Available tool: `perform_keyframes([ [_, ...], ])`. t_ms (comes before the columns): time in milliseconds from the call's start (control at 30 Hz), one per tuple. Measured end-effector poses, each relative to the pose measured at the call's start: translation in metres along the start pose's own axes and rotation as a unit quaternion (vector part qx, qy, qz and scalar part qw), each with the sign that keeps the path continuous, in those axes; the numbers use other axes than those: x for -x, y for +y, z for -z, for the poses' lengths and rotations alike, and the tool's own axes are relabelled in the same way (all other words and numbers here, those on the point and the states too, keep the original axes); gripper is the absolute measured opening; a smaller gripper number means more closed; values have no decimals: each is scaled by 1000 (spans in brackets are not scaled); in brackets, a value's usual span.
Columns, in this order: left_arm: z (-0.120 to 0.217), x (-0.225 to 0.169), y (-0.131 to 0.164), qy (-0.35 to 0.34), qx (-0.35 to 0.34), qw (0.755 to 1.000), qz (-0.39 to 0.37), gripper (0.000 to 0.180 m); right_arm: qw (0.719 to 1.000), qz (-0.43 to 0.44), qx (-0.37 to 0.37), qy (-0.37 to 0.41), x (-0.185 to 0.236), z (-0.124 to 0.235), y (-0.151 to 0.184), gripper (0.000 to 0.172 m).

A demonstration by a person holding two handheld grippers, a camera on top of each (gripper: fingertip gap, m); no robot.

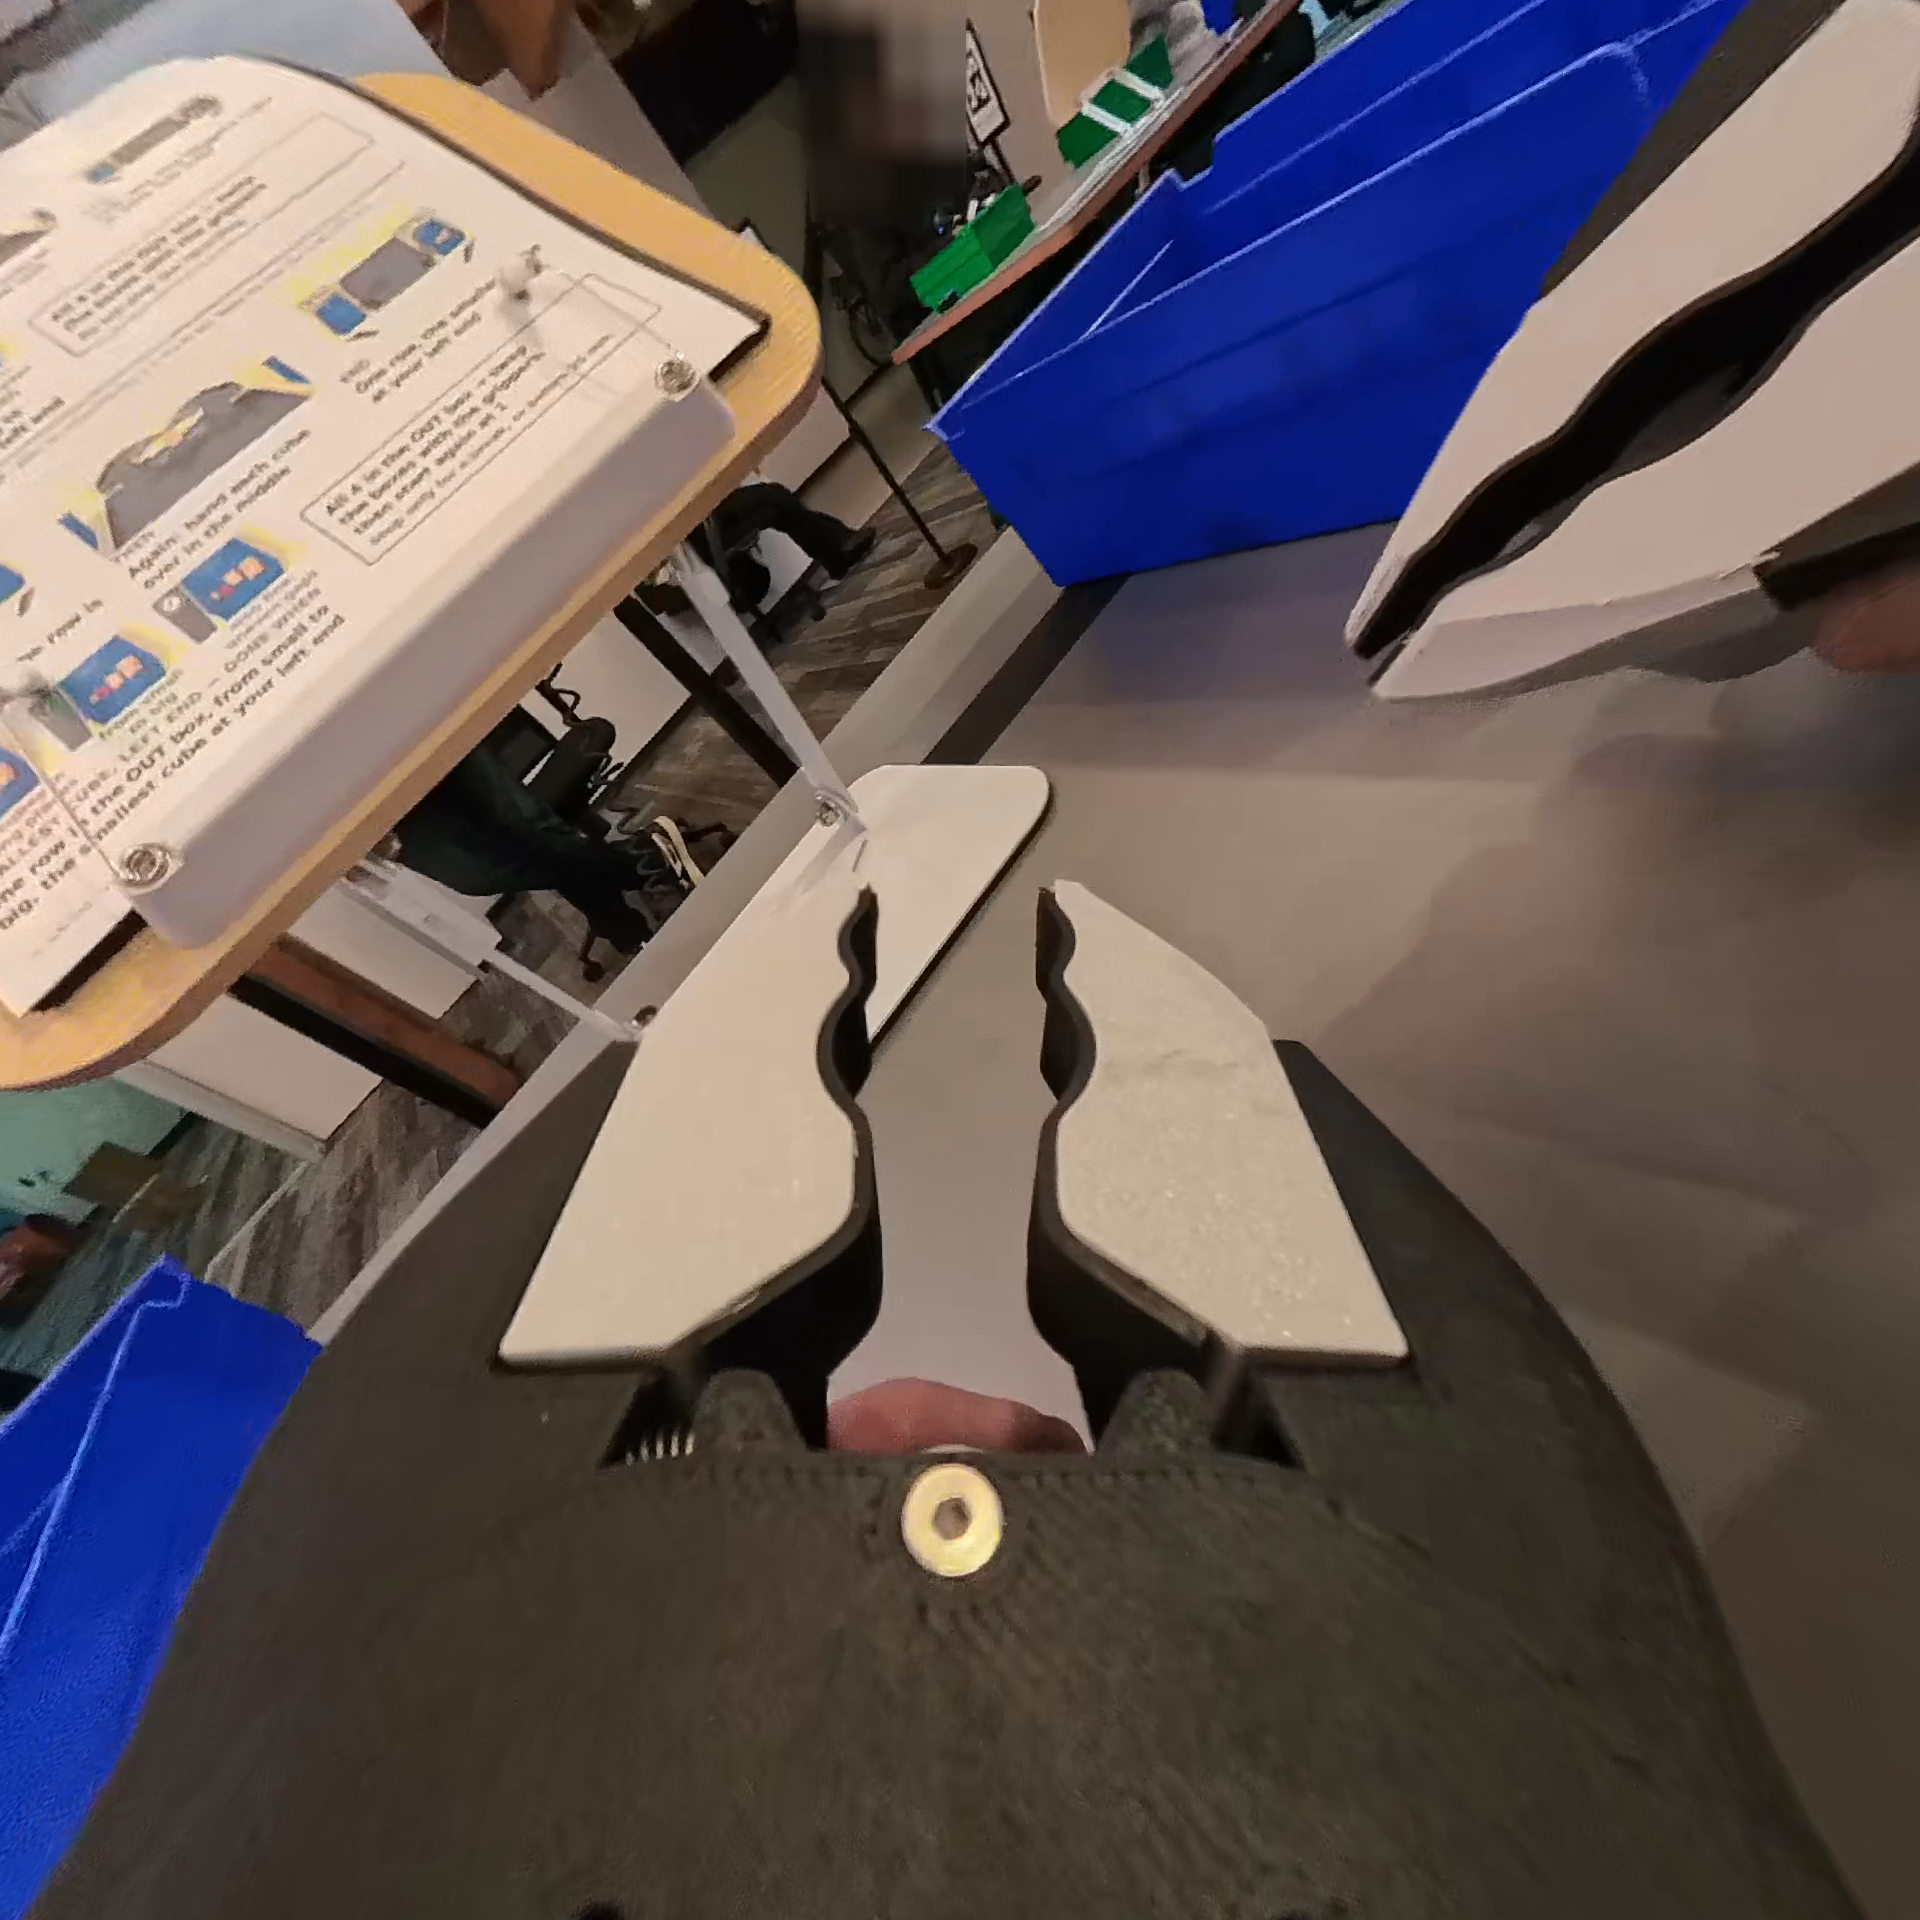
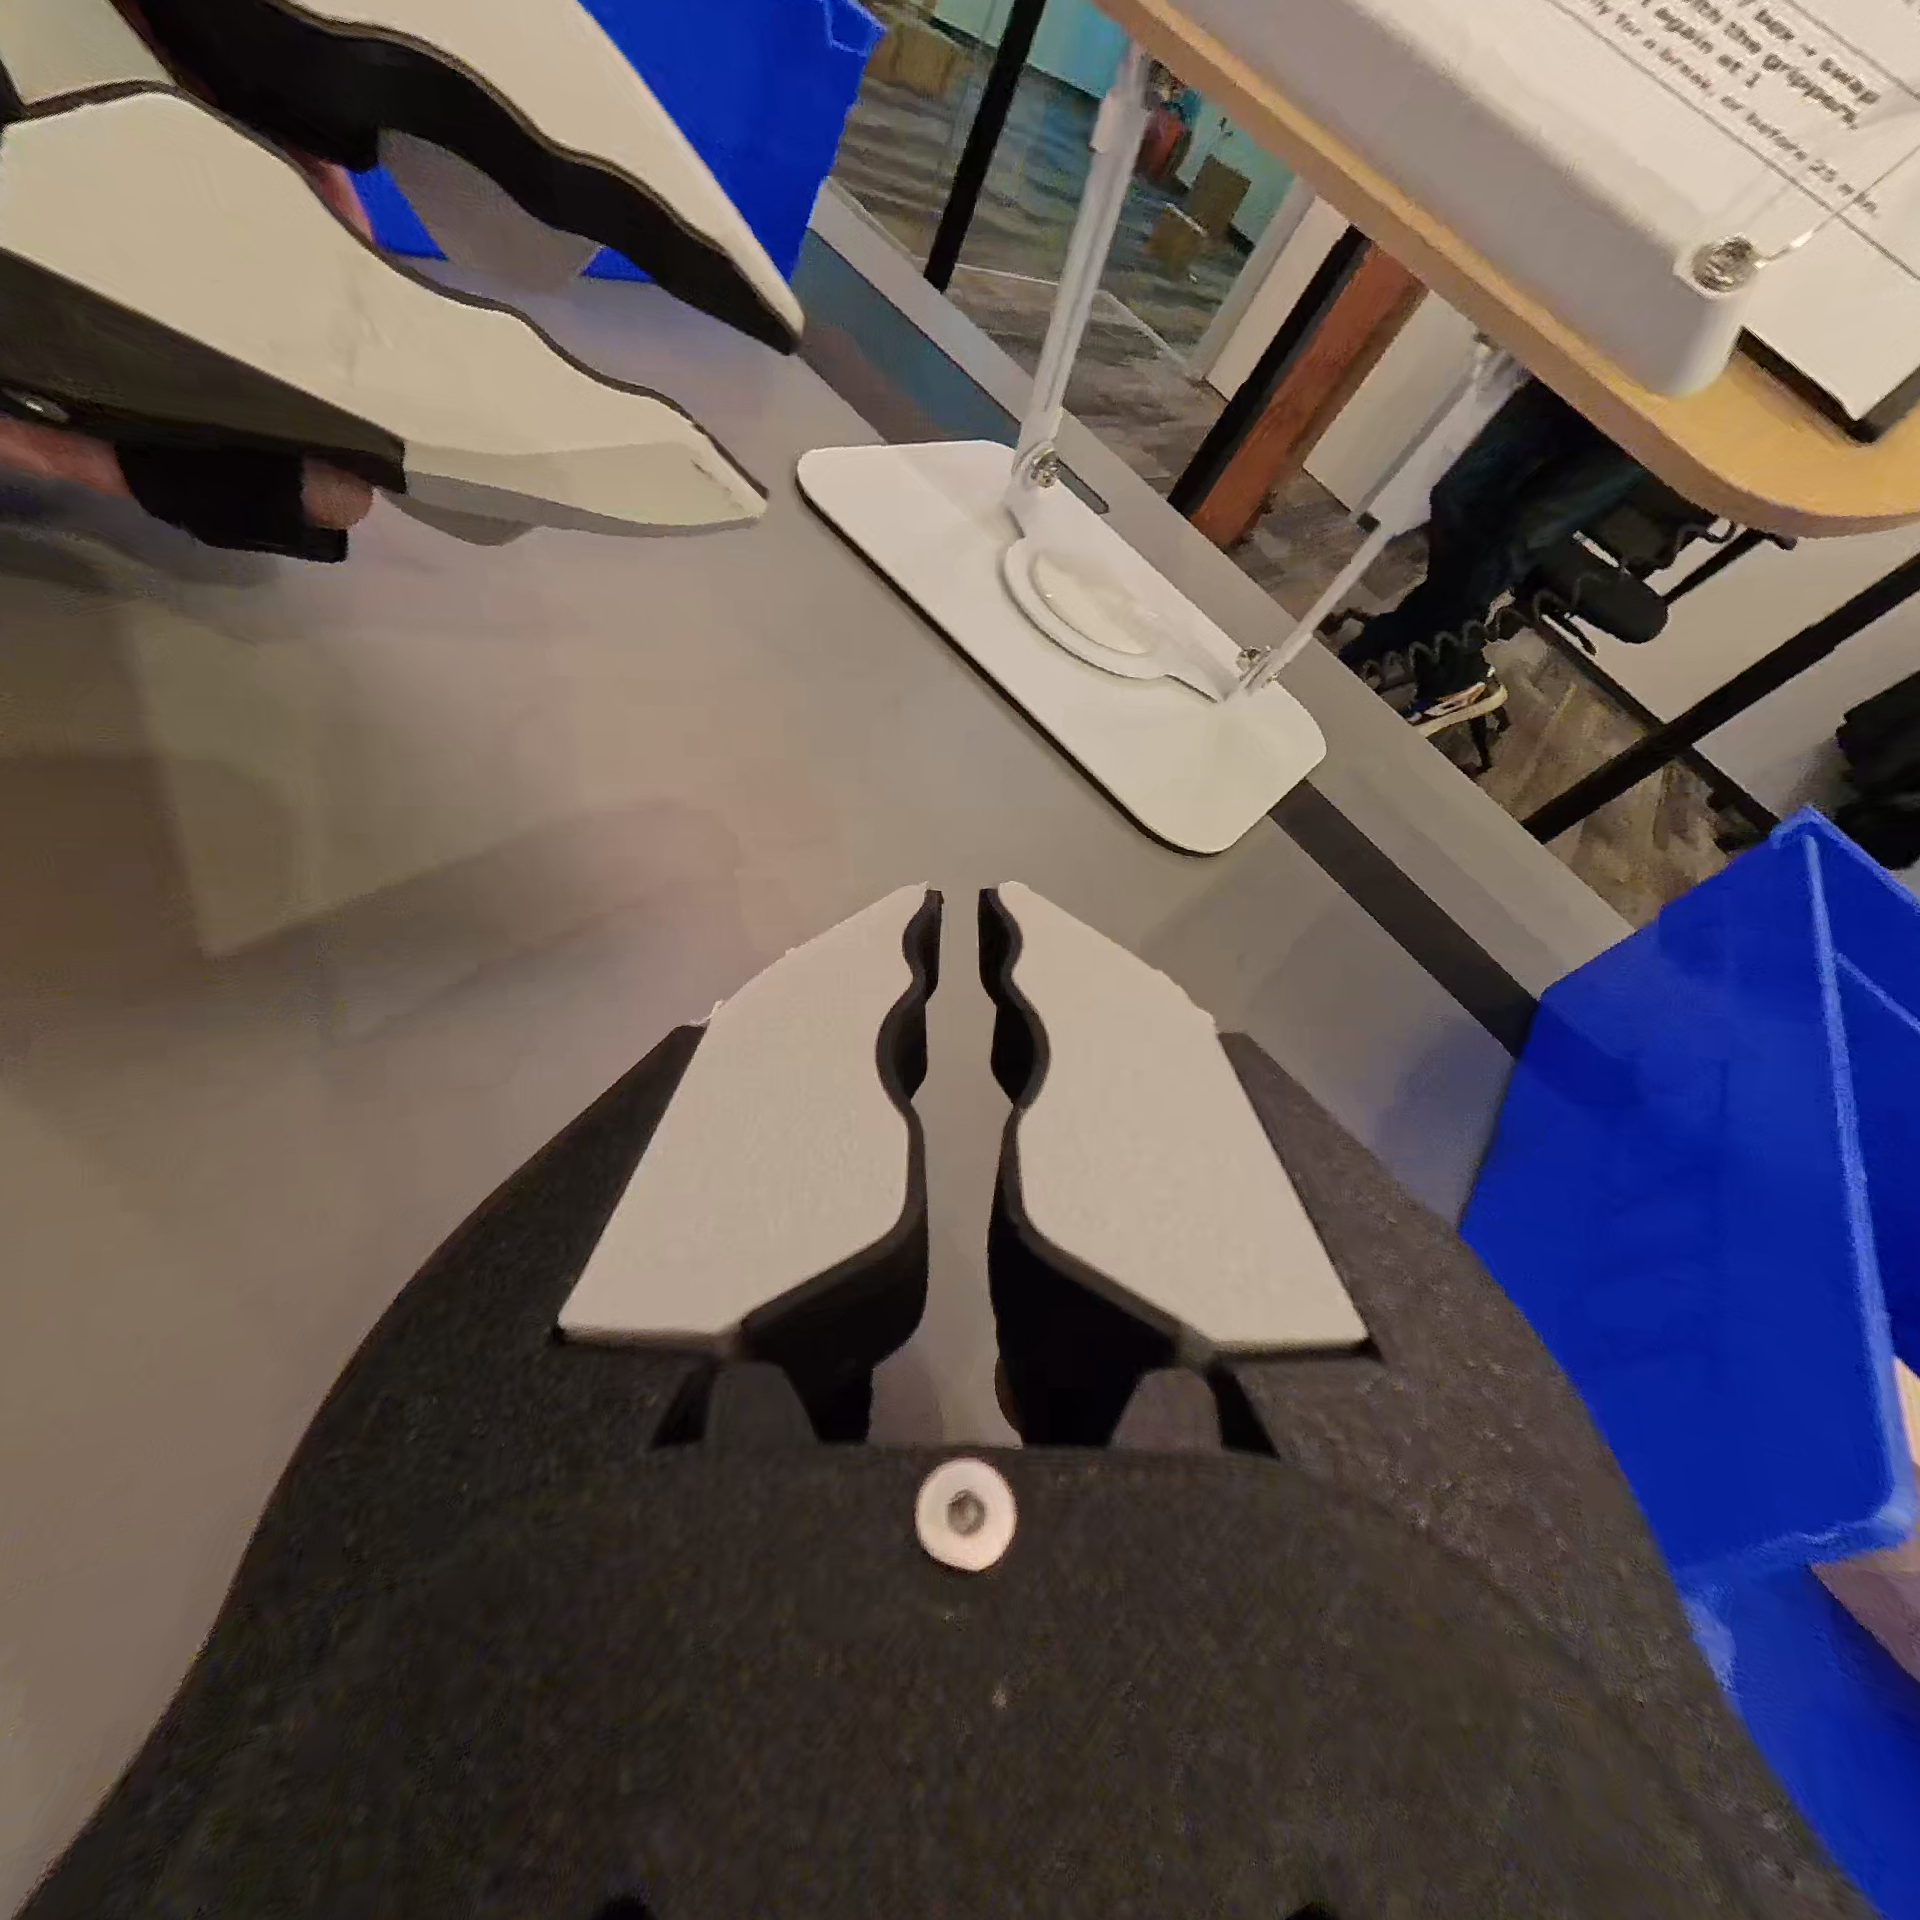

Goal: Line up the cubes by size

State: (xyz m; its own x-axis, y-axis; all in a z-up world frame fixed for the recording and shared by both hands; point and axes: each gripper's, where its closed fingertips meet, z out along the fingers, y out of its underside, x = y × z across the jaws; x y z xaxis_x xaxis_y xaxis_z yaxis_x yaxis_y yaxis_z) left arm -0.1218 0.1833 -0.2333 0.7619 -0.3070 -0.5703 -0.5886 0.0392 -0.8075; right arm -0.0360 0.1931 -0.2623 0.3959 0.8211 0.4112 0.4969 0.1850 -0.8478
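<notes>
No cube shows in either view. My left gripper (image 1: 956, 894) hovers over the grey table (image 1: 1455, 1039), open, with nothing between its pads. It also shows in the right wrist view (image 2: 774, 416) at the upper left, held by a gloved hand, with its fingers apart. My right gripper (image 2: 961, 891) hovers over the table (image 2: 416, 831) with only a narrow gap between its fingers (image 2: 790, 1143) and nothing in it. It also shows in the left wrist view (image 1: 1371, 649) at the upper right, fingers nearly together.
A white stand base (image 1: 956, 821) (image 2: 1091, 623) sits at the table's far edge and carries a tilted instruction board (image 1: 312, 416) (image 2: 1558, 156). Blue bins stand at both ends of the table (image 1: 1195, 416) (image 1: 83, 1507) (image 2: 1714, 1247) (image 2: 727, 104). Spacing between my two grippers at the tips: around 10 cm.
</notes>
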Motion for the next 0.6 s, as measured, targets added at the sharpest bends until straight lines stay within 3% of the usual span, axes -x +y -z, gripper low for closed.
perform_keyframes([
  [200, -1, 11, 10, -12, 22, 999, 38, 48, 1000, 3, 6, -3, -1, 1, 4, 29],
  [600, 12, 12, 5, -7, 8, 1000, 27, 42, 999, 43, 2, 7, 0, 6, 7, 31],
])
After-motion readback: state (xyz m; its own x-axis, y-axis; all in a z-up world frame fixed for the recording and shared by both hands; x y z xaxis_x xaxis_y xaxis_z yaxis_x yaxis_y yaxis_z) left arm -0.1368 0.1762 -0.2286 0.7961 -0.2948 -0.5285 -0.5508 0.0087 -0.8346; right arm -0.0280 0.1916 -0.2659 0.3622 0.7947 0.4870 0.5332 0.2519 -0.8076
